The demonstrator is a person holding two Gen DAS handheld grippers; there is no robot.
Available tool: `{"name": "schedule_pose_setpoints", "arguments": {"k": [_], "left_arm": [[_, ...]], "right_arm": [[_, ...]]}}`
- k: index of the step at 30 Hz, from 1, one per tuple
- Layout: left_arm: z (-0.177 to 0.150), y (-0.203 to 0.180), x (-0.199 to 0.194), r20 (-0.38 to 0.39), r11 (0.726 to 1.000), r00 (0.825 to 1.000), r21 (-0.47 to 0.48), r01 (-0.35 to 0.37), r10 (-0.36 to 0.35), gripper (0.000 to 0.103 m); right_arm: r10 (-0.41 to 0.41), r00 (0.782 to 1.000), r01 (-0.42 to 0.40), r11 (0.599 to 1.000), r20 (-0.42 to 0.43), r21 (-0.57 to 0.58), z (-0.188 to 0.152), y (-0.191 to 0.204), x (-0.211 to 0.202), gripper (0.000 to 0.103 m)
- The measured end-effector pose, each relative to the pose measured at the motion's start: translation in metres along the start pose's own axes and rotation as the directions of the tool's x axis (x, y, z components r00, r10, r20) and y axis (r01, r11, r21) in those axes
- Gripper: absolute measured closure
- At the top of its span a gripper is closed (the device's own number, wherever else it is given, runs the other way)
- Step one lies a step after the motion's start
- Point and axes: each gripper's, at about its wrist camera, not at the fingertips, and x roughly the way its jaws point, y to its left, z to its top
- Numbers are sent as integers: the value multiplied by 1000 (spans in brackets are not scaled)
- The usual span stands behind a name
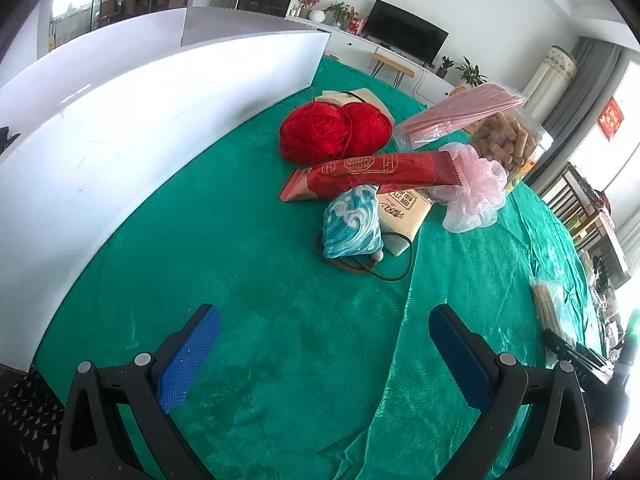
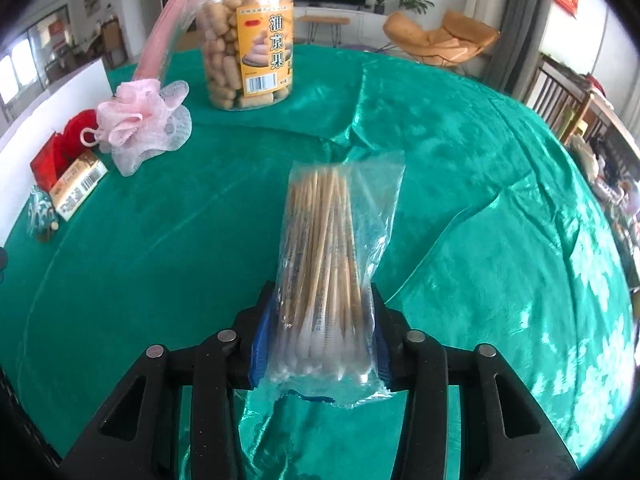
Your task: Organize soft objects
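Green satin cloth, glossy and creased, covers the tabletop, with a living room behind it. In the right wrist view, the right hand-held gripper sits at the lower centre of the frame, its jaws closed against the sides of a bag of cotton swabs. The bag is thin, clear, crinkled film; inside lie slim wooden sticks with white cotton tips bunched at the gripped end. Judged from this, the pack is light and pliable, the film slippery, and the sticks liable to snap under hard pressure. The tip end, where the bundle is thickest, appears the soundest place to hold.

In the left wrist view, the left hand-held gripper occupies the bottom of the frame with jaws wide apart and nothing between them, blue ribbed pads facing inward. Centre frame holds a cluster: two red yarn balls, a pink mesh bath pouf, a blue wave-patterned fabric pouch and a long red foil packet. A clear plastic snack jar stands upper left in the right wrist view.
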Motion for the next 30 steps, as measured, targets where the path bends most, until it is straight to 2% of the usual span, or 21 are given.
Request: {"name": "schedule_pose_setpoints", "arguments": {"k": [1,5,10,22,30], "left_arm": [[0,1,-1,1,1000,1000,0,0,0,0],[1,3,2,-7,1000,1000,-12,3,-3,0],[0,3,4,-19,1000,1000,-14,5,-5,0],[2,11,5,-28,998,999,-60,33,-35,0],[1,2,2,-10,1000,1000,-11,23,-23,0]], "right_arm": [[-1,1000,1,1000,8,-4,2,1,3,38],[-18,999,19,1000,32,-22,-2,4,11,30],[6,999,-8,999,40,42,-6,-9,11,22],[0,999,-1,999,38,39,-7,-6,11,20],[0,999,-1,999,38,39,-7,-6,11,20]]}}
